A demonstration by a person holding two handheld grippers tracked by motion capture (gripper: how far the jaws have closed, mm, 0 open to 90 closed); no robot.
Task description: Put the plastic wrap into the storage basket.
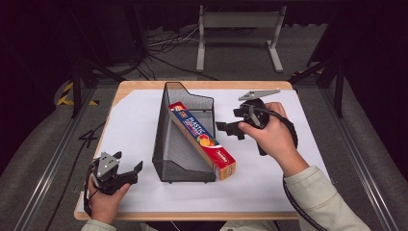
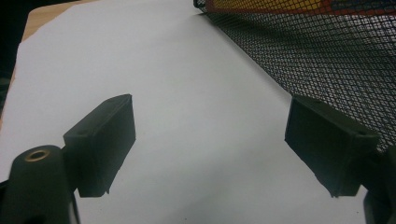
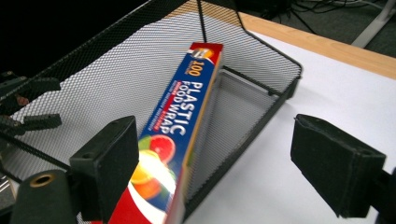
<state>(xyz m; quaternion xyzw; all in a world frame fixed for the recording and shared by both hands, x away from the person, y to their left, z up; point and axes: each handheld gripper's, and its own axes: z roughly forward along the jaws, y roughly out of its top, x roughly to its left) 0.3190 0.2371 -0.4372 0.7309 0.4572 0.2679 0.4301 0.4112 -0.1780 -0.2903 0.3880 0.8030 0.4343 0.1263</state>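
Item: long box of plastic food wrap (image 1: 202,140), lying diagonally in a black mesh basket (image 1: 169,144); far end down inside against the tall back wall, near end jutting out past the low front edge over the white sheet (image 1: 134,125) that covers the desk (image 1: 144,85). In the right gripper view the box (image 3: 173,140) runs up between the mesh walls (image 3: 261,98), its near end just beside that gripper's left jaw. Right gripper (image 1: 230,129): beside the basket's right wall, aimed at the box's mid-length, jaws apart with nothing between them (image 3: 224,163). Left gripper (image 1: 133,172): low on the sheet at the near-left corner of the desk, well apart from the box, jaws spread and empty (image 2: 210,154), mesh wall (image 2: 327,70) close on one side. Step in hand, as judged: the right gripper approaching or standing by the box. Handling note: take the box across its narrow faces near the jutting end, where no mesh blocks the jaws; square the pads to the cardboard before closing; close gently, since thin card crushes. Lift along the box's own line so the far end slides free of the wall. The basket is light and may drag; the left gripper could steady its rim.
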